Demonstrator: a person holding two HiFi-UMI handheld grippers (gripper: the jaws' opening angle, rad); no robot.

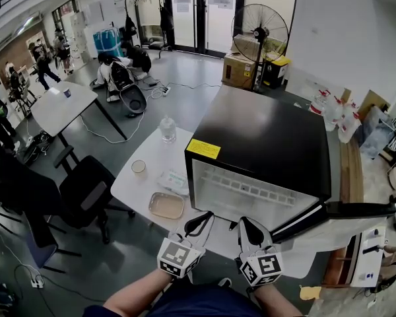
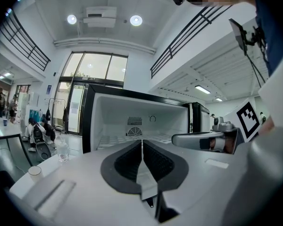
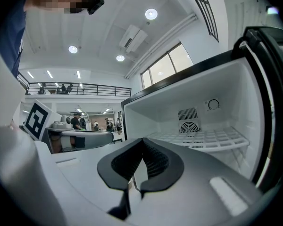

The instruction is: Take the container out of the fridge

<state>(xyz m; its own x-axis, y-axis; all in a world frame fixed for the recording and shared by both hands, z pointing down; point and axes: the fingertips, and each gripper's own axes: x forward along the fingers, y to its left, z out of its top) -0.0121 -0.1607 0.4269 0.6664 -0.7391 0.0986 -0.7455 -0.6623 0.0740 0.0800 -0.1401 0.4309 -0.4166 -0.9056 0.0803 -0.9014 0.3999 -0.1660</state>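
Room: open hall; white table (image 1: 129, 190) bears a black mini fridge (image 1: 264, 137), door open.
Head view: left gripper (image 1: 199, 224) and right gripper (image 1: 249, 230) both pinched shut, empty; shallow clear plastic container (image 1: 166, 205) on the table beside the fridge, seen here only.
Left gripper view: fridge cavity bare.
Right gripper view: white wire shelf (image 3: 203, 138) empty.
Advice: task looks done; back off, clear of the door.

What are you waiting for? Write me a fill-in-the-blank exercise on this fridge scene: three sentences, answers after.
1. The door of the fridge stands ____.
2. The left tongs and the right tongs are both ____, holding nothing.
3. The sticker on the fridge's top is ____.
Missing words: open; shut; yellow.
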